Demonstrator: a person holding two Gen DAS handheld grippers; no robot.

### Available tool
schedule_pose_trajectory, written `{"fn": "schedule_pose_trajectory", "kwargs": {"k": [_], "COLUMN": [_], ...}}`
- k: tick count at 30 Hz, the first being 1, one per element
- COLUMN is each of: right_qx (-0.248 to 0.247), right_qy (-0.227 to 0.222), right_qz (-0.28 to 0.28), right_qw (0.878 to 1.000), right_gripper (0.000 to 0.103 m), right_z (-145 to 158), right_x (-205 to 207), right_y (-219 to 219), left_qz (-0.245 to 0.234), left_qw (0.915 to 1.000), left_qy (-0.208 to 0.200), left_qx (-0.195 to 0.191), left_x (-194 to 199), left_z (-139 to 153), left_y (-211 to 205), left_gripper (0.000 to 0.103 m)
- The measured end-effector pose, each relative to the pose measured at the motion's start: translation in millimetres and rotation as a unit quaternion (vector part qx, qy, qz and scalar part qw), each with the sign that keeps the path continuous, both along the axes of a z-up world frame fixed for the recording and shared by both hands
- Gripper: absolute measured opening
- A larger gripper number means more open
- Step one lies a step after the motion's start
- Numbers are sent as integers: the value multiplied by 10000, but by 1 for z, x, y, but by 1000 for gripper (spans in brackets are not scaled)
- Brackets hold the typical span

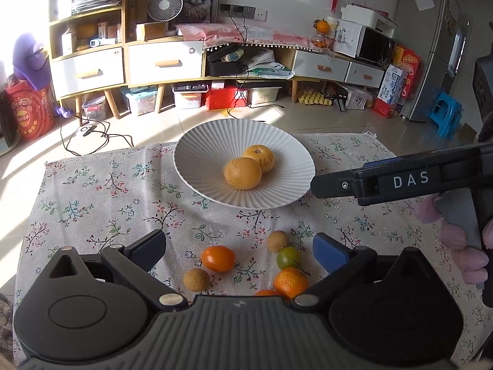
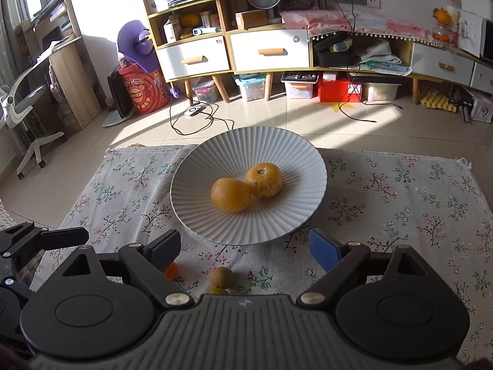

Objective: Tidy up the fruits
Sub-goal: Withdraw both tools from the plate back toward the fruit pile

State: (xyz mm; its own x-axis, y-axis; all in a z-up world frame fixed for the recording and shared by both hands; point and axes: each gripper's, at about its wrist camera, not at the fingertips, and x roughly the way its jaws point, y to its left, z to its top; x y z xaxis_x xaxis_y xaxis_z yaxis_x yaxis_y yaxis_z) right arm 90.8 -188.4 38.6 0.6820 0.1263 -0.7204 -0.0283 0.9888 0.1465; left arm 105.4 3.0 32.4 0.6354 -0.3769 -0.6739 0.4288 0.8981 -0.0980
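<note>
Now both oranges (image 2: 246,186) lie plated beyond the wide-open, empty right gripper (image 2: 246,246) fingers.

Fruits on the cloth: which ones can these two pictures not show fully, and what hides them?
- Left wrist view: an orange fruit at the bottom, mostly behind the left gripper body.
- Right wrist view: a greenish fruit, only its top above the right gripper body.
- Right wrist view: an orange fruit half behind the left jaw.
- How many fruits lie under the gripper bodies cannot be told.

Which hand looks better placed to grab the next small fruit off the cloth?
Probably left: the left gripper hangs open right over the orange tomato, while the right gripper faces the plate.
</note>
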Motion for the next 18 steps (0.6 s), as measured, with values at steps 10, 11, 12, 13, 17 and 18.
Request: {"fn": "schedule_pose_trajectory", "kwargs": {"k": [10, 11, 12, 13, 17, 18], "right_qx": [29, 33, 54, 82, 157, 128], "right_qy": [-21, -6, -1, -3, 28, 38], "right_qz": [239, 285, 320, 341, 420, 438], "right_qw": [9997, 9996, 9995, 9994, 9990, 9990], "right_gripper": [92, 92, 93, 94, 95, 95], "right_z": [-1, -2, -4, -5, -12, -13], "right_x": [-31, -35, -38, -40, -49, -51], "right_y": [12, 13, 13, 14, 15, 16], "left_qz": [33, 38, 47, 50, 88, 61], "left_qw": [9998, 9997, 9996, 9996, 9996, 9996], "left_qy": [79, 106, 133, 153, 223, 253], "left_qx": [178, 212, 236, 247, 145, 122], "left_x": [-30, -33, -35, -36, -43, -45], "left_z": [-11, -12, -14, -15, -20, -22], "left_y": [20, 22, 24, 25, 36, 38], "left_gripper": [99, 99, 99, 99, 99, 99]}}
